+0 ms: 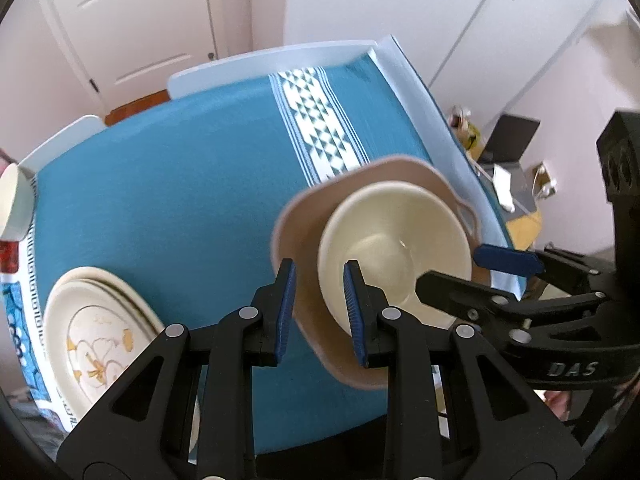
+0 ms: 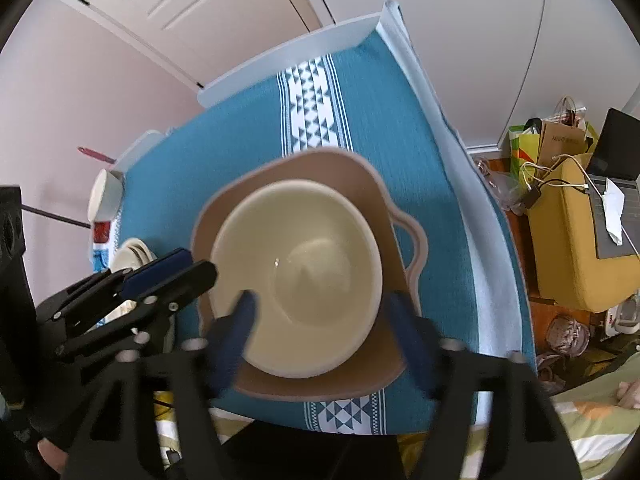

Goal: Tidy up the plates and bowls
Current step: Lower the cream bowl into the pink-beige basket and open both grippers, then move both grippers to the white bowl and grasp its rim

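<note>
A cream bowl [image 1: 394,240] [image 2: 304,276] sits inside a tan handled dish [image 1: 304,216] [image 2: 340,172] on the blue tablecloth. My left gripper [image 1: 320,312] is partly open, its fingers straddling the tan dish's near-left rim, not clamped. My right gripper [image 2: 324,336] is open wide, its blue pads on either side of the cream bowl's near rim; it also shows in the left wrist view [image 1: 480,272]. A stack of cream floral plates [image 1: 96,340] [image 2: 132,256] lies at the left.
A white bowl [image 1: 14,200] [image 2: 106,196] stands at the table's far left edge. A white raised rim [image 1: 420,92] [image 2: 424,80] borders the table at the back and right. A yellow chair with a laptop [image 2: 588,232] and bags stand to the right.
</note>
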A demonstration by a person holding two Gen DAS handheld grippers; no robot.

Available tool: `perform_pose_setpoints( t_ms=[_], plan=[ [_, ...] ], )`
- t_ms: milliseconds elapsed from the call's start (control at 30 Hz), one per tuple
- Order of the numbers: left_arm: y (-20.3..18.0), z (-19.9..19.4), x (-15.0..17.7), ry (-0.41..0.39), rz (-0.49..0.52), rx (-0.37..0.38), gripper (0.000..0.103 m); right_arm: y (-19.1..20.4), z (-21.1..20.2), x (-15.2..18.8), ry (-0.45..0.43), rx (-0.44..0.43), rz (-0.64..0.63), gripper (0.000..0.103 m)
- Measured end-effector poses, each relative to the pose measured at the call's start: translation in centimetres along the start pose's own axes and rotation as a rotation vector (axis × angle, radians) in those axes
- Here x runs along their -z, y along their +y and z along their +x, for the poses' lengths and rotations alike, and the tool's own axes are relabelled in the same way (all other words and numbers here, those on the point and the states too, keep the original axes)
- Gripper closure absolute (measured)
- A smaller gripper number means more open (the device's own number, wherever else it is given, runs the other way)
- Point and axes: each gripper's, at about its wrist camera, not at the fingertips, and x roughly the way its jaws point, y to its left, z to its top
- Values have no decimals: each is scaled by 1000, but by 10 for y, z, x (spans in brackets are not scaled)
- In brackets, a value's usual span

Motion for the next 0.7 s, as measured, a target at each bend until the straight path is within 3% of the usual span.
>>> perform_pose_setpoints(
  t_ms=[33,233,300,400,467,500,533,567,633,700],
  plan=[
    [3,-7,-1,-13,-8,-3,81,3,-4,-1,-10,-6,-4,18],
    [29,-59,-5,-104,-79,-37,81,18,-35,-8,-85,-82,-37,16],
    [39,-77,-5,-140,-105,-55,81,28,-47,-14,-134,-124,-64,0],
    [58,-107,-5,-208,-148,-115,80,49,-66,-25,-242,-188,-145,0],
    [77,-123,-4,-239,-183,-165,74,69,-74,-35,-281,-219,-199,0],
    [88,-129,-3,-247,-208,-188,56,84,-76,-41,-291,-229,-241,0],
    [99,-134,-3,-259,-234,-208,21,94,-78,-46,-300,-230,-268,0],
    [108,-139,-1,-280,-257,-227,9,110,-80,-52,-319,-222,-317,0],
    [128,-153,4,-342,-293,-264,3,143,-80,-62,-347,-188,-421,0],
    [148,-160,4,-342,-315,-301,3,173,-76,-69,-353,-172,-498,0]
  ],
)
